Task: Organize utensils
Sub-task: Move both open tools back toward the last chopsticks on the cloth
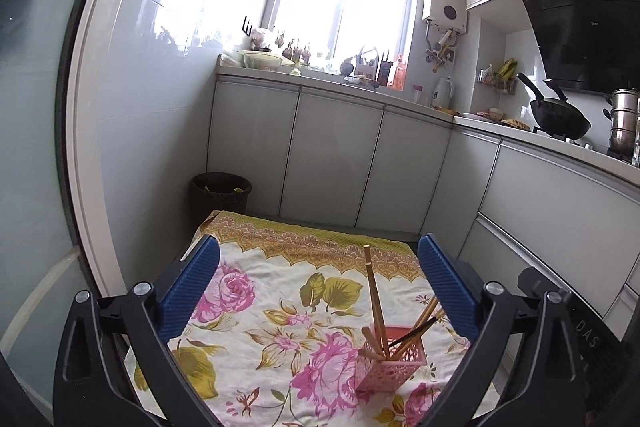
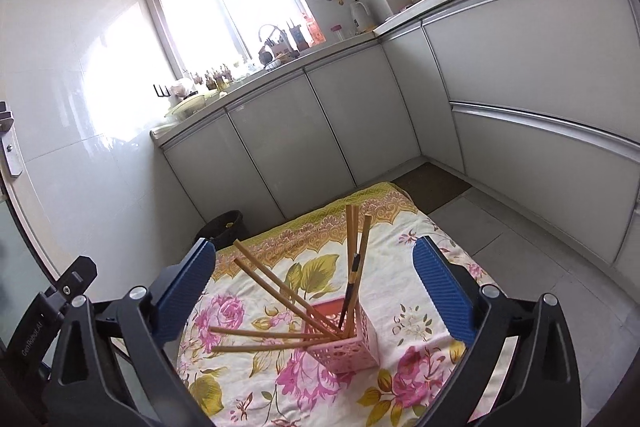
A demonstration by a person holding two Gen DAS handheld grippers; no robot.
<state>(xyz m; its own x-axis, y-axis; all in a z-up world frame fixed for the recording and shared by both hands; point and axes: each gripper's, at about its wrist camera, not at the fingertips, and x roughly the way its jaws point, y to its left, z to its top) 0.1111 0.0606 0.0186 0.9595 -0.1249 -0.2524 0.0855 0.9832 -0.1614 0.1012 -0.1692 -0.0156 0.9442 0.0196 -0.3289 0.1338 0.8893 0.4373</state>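
Note:
A pink perforated holder (image 1: 390,361) (image 2: 346,341) stands upright on a floral cloth (image 1: 280,307) (image 2: 420,311). Several wooden chopsticks (image 1: 374,297) (image 2: 276,285) and one dark chopstick (image 2: 350,291) lean out of it in different directions. My left gripper (image 1: 318,291) is open, its blue pads wide apart, with the holder low between them nearer the right pad and untouched. My right gripper (image 2: 314,291) is open too; the holder and chopsticks sit between its blue pads without contact.
Grey kitchen cabinets (image 1: 328,155) (image 2: 304,123) run behind and to the right of the cloth. A dark waste bin (image 1: 221,191) (image 2: 224,223) stands in the corner past the cloth's far edge. A wok (image 1: 558,115) sits on the counter. A tiled wall (image 1: 152,107) rises at left.

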